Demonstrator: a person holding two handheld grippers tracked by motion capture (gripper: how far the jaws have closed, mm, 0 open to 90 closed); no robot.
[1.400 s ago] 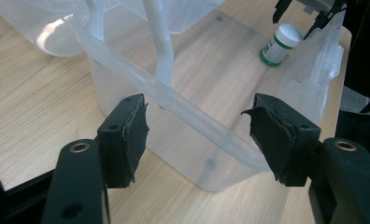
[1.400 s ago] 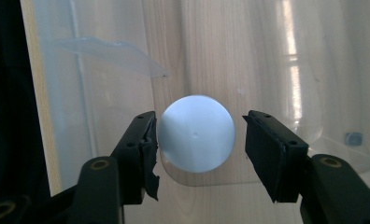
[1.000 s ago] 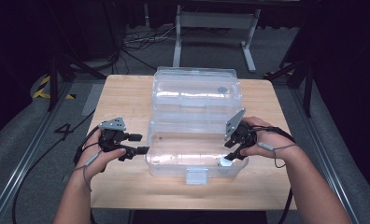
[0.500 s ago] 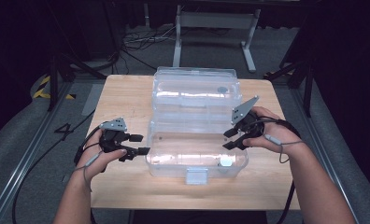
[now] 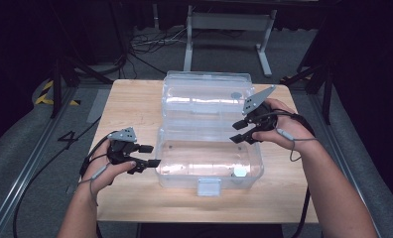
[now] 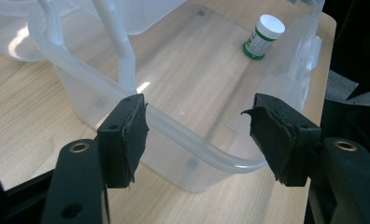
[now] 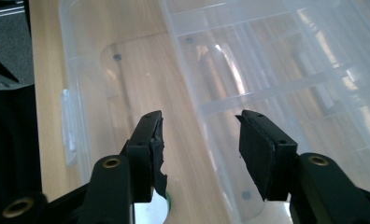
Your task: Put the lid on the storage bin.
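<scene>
High view: clear plastic storage box [image 5: 209, 161] sits open mid-table [image 5: 130, 106], lid [image 5: 207, 96] folded back behind it. Small white-capped pill bottle [image 5: 239, 172] now lies inside the box, at its near right corner. Right gripper [image 5: 240, 132] has lifted off the bottle since a second ago and hangs above the box's right end, jaws wide and empty. They were just reopening, nothing between them. Left gripper [image 5: 150, 155] is parked at the box's left wall, jaws spread, unmoved.

Left gripper view: jaws straddle the box rim [image 6: 192, 140] without pinching it; bottle [image 6: 262, 37] at far corner.

Right gripper view: empty jaws over the box floor [image 7: 141, 79], bottle's cap just visible below.

Read: drop-off done, lid closing likely next.
</scene>
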